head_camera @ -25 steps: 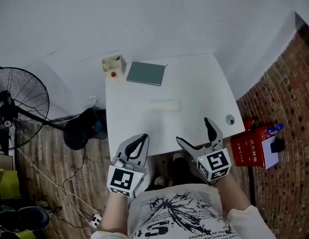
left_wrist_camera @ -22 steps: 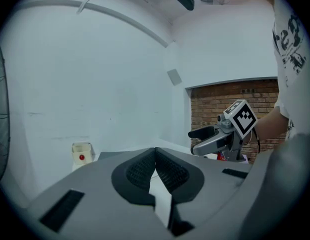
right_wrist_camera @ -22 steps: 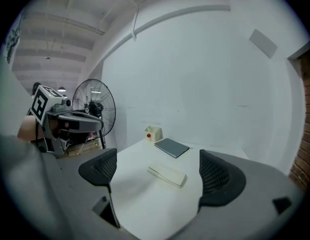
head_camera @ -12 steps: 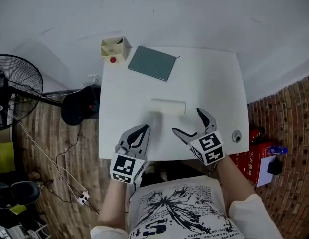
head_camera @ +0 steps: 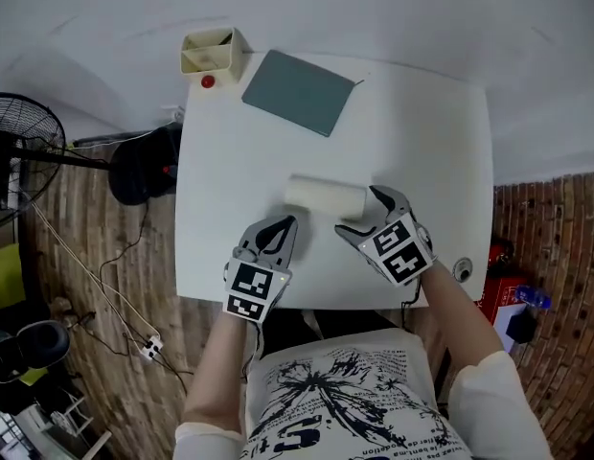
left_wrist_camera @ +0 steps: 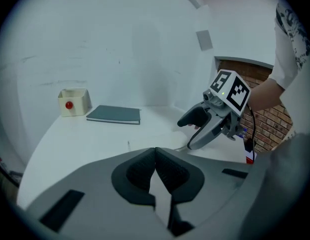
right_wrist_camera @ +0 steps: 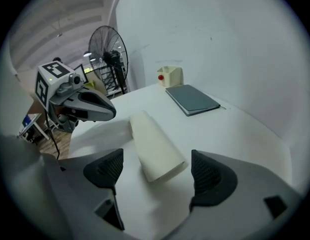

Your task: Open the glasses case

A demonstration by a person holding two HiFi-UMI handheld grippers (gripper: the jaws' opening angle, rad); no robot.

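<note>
Two hand-held grippers hang over the near edge of the bench (head_camera: 422,132). The left hand-held gripper (left_wrist_camera: 155,153) has its jaws pressed together with nothing between them, and it sits just short of the case's left end. The right hand-held gripper (right_wrist_camera: 157,176) has its jaws spread wide. The near end of the case (right_wrist_camera: 154,141) lies in the gap between its pads, touching neither as far as I can tell.

That case is a pale, rounded tube lying flat near the middle of the bench. In the head view its long axis runs across the bench from left to right, slightly slanted, and its right end points into the right jaws. It looks like a light, stiff shell with a smooth skin. I judge it will skid or roll on the bare top if pushed rather than pinned. No view shows the seam or hinge side, so which way the lid lifts cannot be told. A sound hold would be across the short width near one end to pin the base, leaving the other jaws to work the lid's long edge.

Farther back lie a grey notebook (head_camera: 299,92) and a small box (head_camera: 213,52) at the far left corner, both well apart from the case.
</note>
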